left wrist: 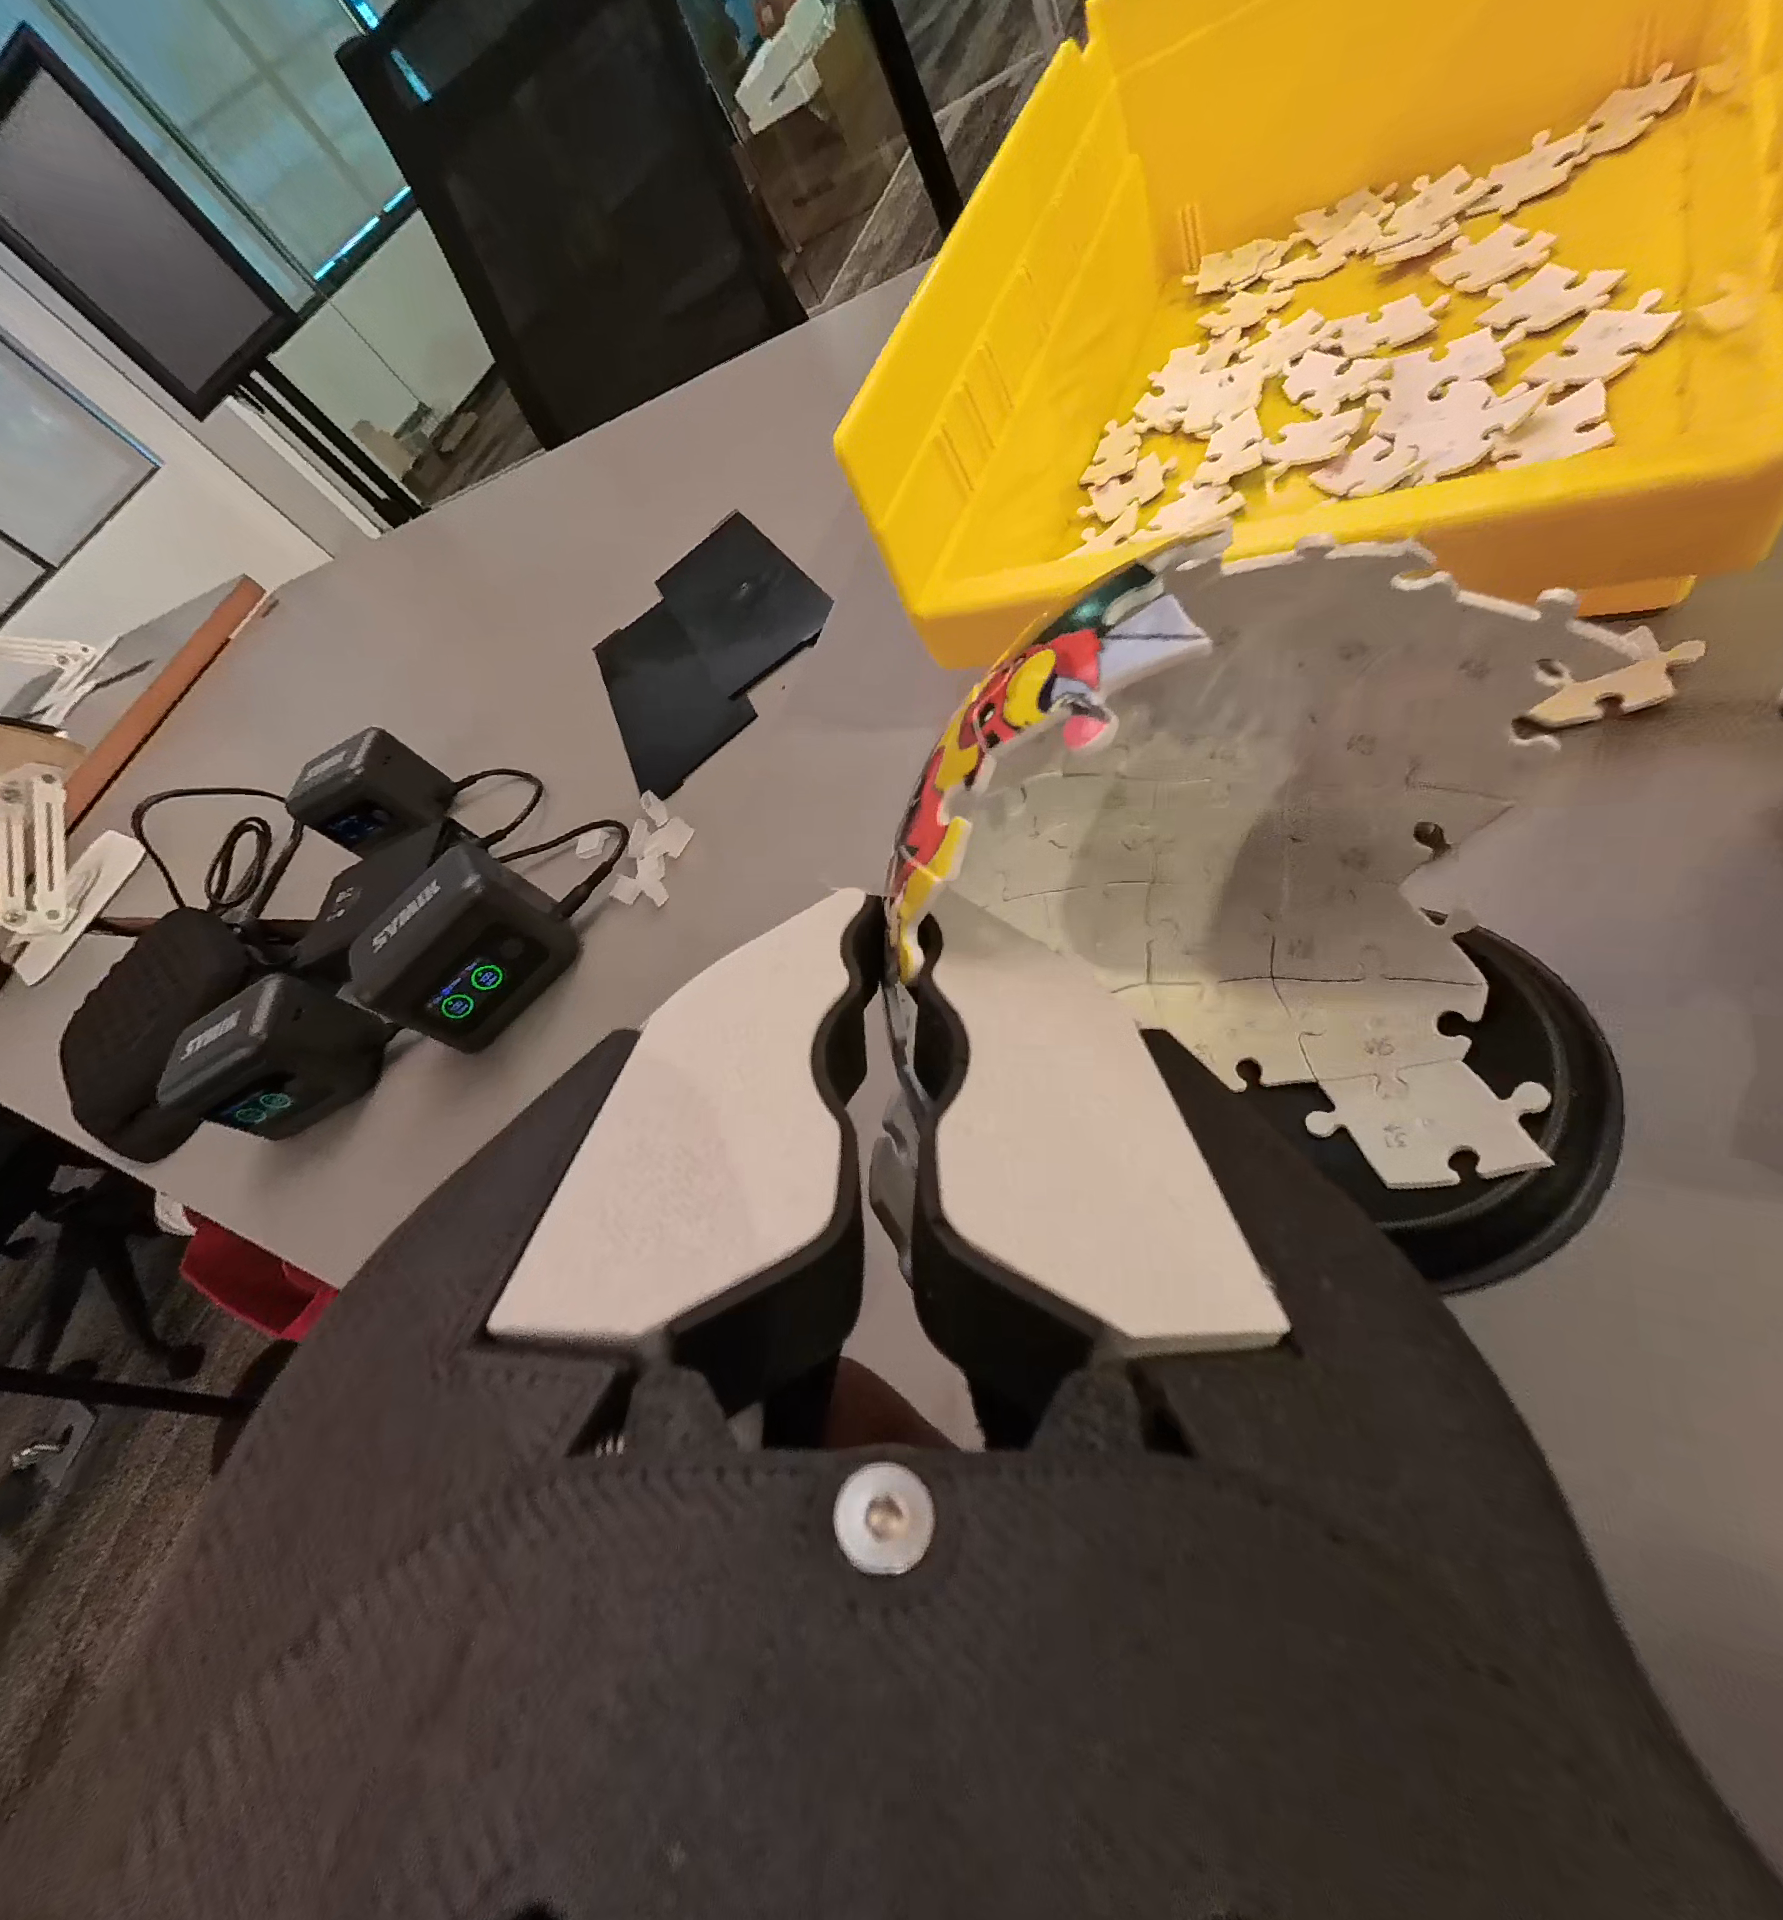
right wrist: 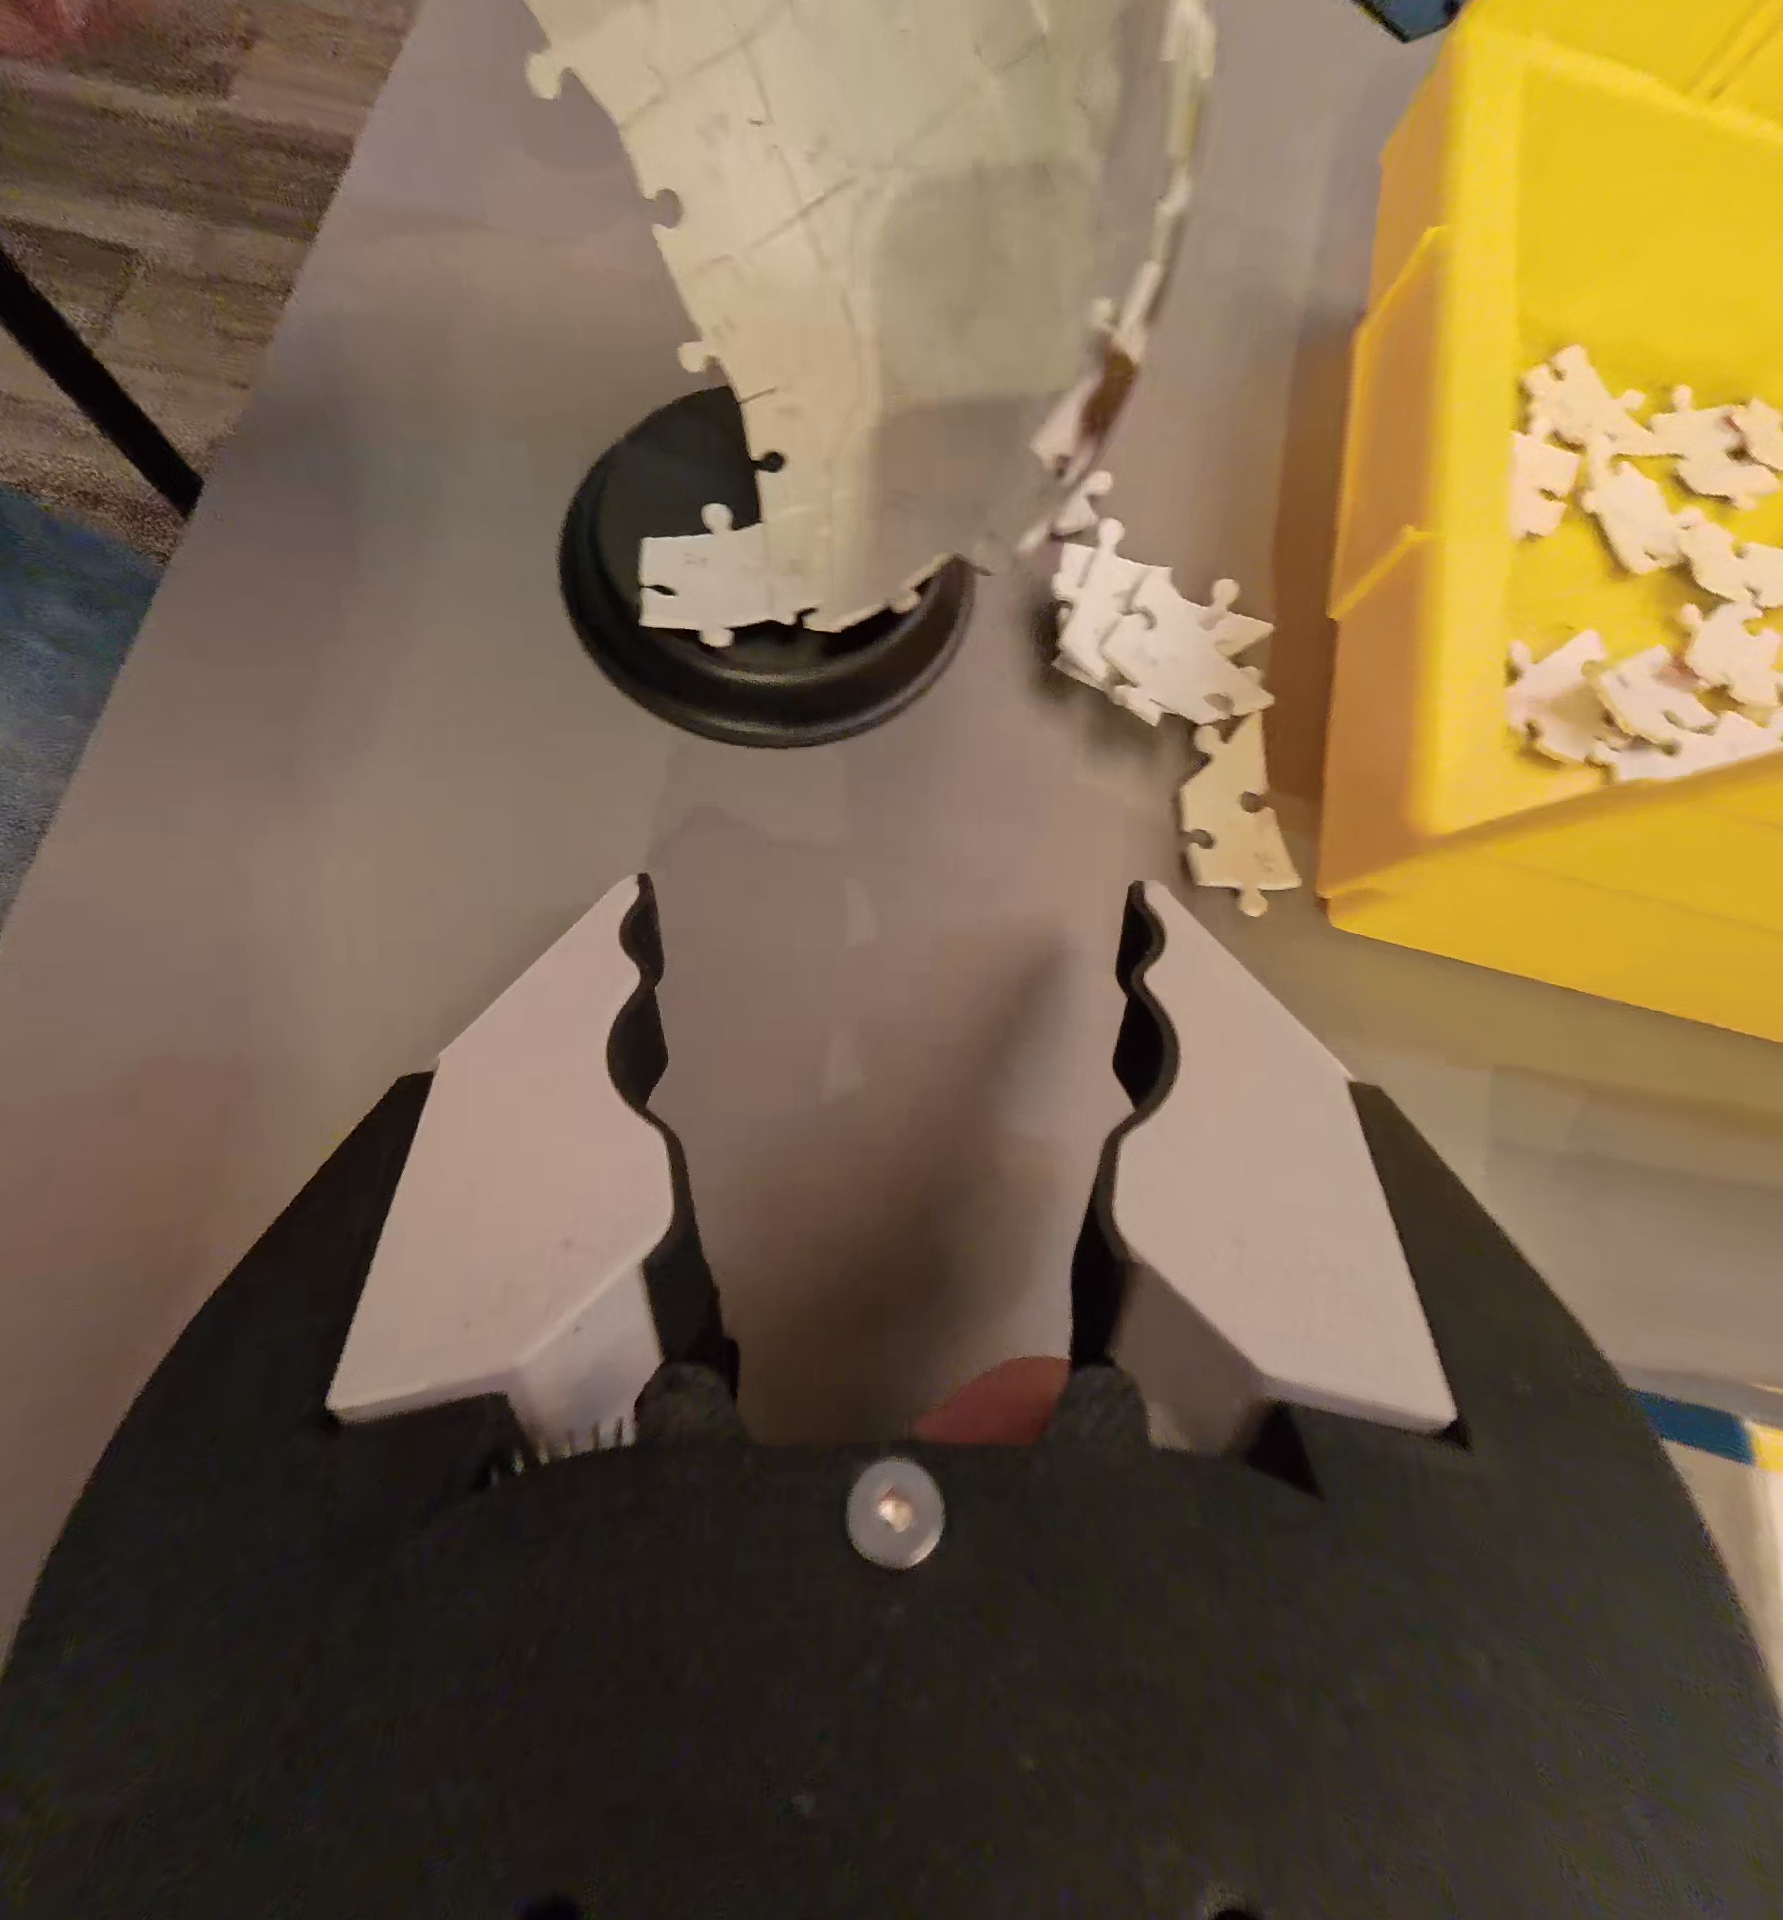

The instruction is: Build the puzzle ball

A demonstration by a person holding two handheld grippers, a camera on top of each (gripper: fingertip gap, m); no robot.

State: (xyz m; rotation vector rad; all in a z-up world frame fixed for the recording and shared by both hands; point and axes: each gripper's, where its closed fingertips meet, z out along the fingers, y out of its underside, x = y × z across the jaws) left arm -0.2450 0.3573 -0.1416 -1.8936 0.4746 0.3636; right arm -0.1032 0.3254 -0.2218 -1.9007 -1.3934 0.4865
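My left gripper [left wrist: 899, 935] is shut on the edge of the part-built puzzle ball [left wrist: 1230, 831], a curved shell with a white inside and a red and yellow printed outside. I hold it tilted above a round black stand [left wrist: 1552, 1132]. My right gripper [right wrist: 885, 904] is open and empty above the grey table, short of the stand [right wrist: 762, 696] and the shell [right wrist: 897, 312]. A few loose white pieces [right wrist: 1167, 644] lie on the table beside the stand. More loose pieces [left wrist: 1386, 364] fill a yellow bin [left wrist: 1022, 312].
The yellow bin [right wrist: 1593, 883] stands at the right of the right wrist view. Black battery packs with cables [left wrist: 347, 966], a flat black plate [left wrist: 710, 665] and small white clips [left wrist: 648, 862] lie on the table to the left. The table edge runs along the left. My hands' fingertips stand some 15 centimeters from each other.
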